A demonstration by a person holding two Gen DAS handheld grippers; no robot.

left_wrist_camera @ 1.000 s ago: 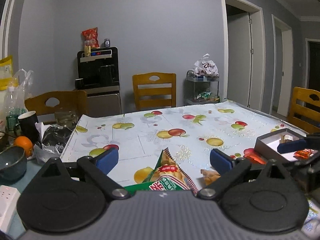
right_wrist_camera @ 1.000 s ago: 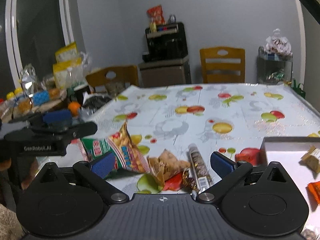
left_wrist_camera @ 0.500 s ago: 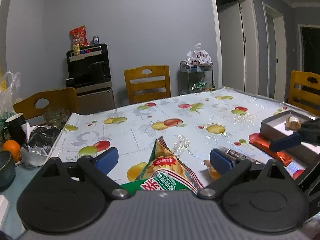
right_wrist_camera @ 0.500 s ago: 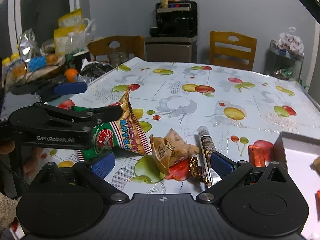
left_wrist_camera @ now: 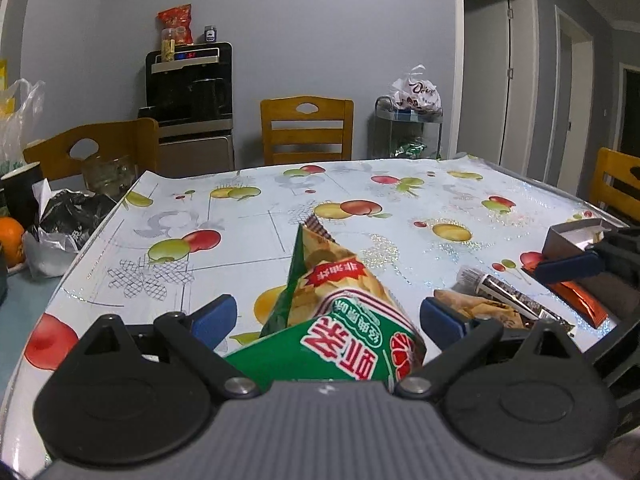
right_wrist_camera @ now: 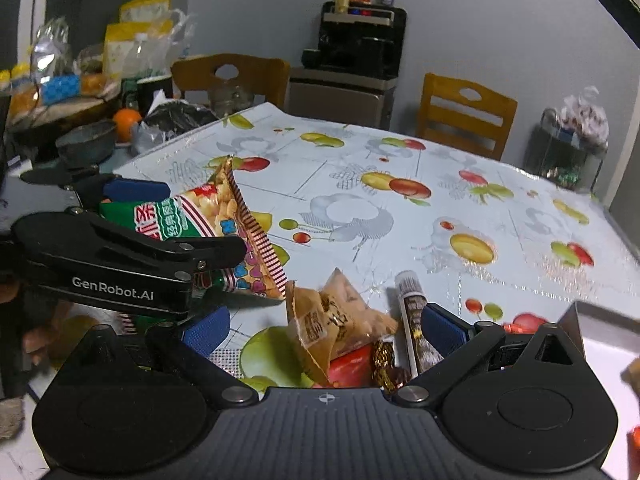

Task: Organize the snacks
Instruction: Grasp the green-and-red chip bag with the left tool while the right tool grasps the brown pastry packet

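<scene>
Green and orange foil caught our eye first: the prawn cracker bag [left_wrist_camera: 340, 312] sat between the blue pads of our left tool [left_wrist_camera: 328, 320], whose fingers stood wide apart on either side of it. We could not tell whether the pads touched the bag or whether it was lifted off the worktop [left_wrist_camera: 248, 216]. In the right wrist view the same bag [right_wrist_camera: 216, 216] showed at the left, inside the left tool [right_wrist_camera: 132, 216], its serrated end pointing toward the middle of the worktop [right_wrist_camera: 400, 208].

Our right tool [right_wrist_camera: 324, 326] was also spread wide and gripped nothing. Between its fingers, on the fruit-patterned cloth, lay a tan crinkled snack packet [right_wrist_camera: 336, 320], a small gold-wrapped candy [right_wrist_camera: 384, 356] just right of it, and a dark stick-shaped snack [right_wrist_camera: 412, 308] further right, close beside the right pad. From the left wrist view that stick snack [left_wrist_camera: 504, 292] lay to the right of the prawn bag, with the tan packet [left_wrist_camera: 476, 308] touching it on the near side and an orange wrapper [left_wrist_camera: 580, 300] beyond it. A grey open box [left_wrist_camera: 572, 236] stood at the right edge of the worktop, partly hidden behind our right tool [left_wrist_camera: 568, 270].
</scene>
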